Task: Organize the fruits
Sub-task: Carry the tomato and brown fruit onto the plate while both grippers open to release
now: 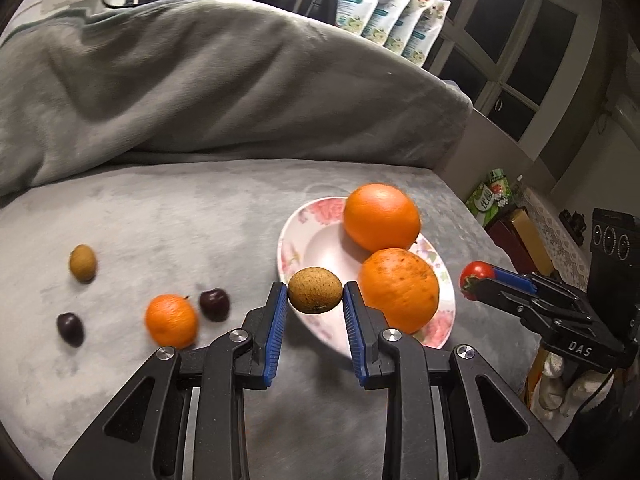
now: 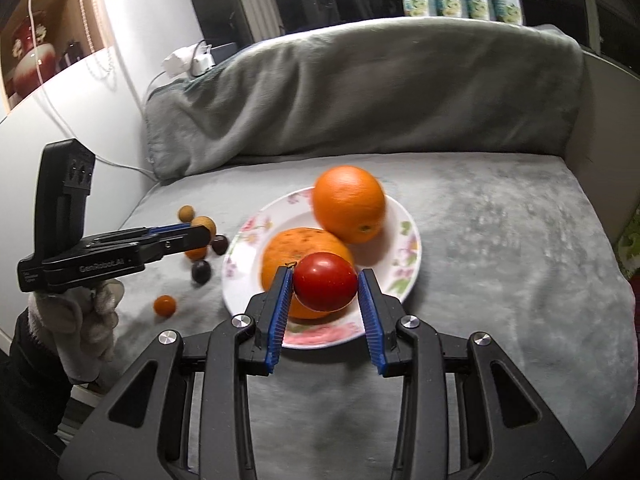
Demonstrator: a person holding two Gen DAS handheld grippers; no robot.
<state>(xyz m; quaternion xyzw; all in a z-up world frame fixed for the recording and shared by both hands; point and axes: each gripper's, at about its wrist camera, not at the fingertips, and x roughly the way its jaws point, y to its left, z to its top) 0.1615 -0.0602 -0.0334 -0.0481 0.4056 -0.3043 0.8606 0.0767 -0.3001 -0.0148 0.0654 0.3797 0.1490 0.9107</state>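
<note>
A floral white plate point(image 1: 304, 236) point(image 2: 400, 248) on the grey couch seat holds two large oranges point(image 1: 380, 216) point(image 1: 400, 288) point(image 2: 348, 204) point(image 2: 288, 248). My left gripper point(image 1: 315, 300) point(image 2: 200, 234) is shut on a brown kiwi-like fruit point(image 1: 315, 290) point(image 2: 204, 223), held above the plate's left rim. My right gripper point(image 2: 325, 288) point(image 1: 472, 280) is shut on a red tomato point(image 2: 325, 286) point(image 1: 476, 274), held over the plate's near edge. On the seat left of the plate lie a small tangerine point(image 1: 171, 322), two dark plums point(image 1: 214, 305) point(image 1: 70, 329) and another brown fruit point(image 1: 83, 263).
A grey blanket-covered backrest point(image 1: 200, 80) point(image 2: 360, 92) rises behind the seat. A tiny orange fruit point(image 2: 165, 305) lies near the seat's left edge. Boxes point(image 1: 500, 204) stand off the seat's right edge. A white wall point(image 2: 80, 112) and a cable are at the left.
</note>
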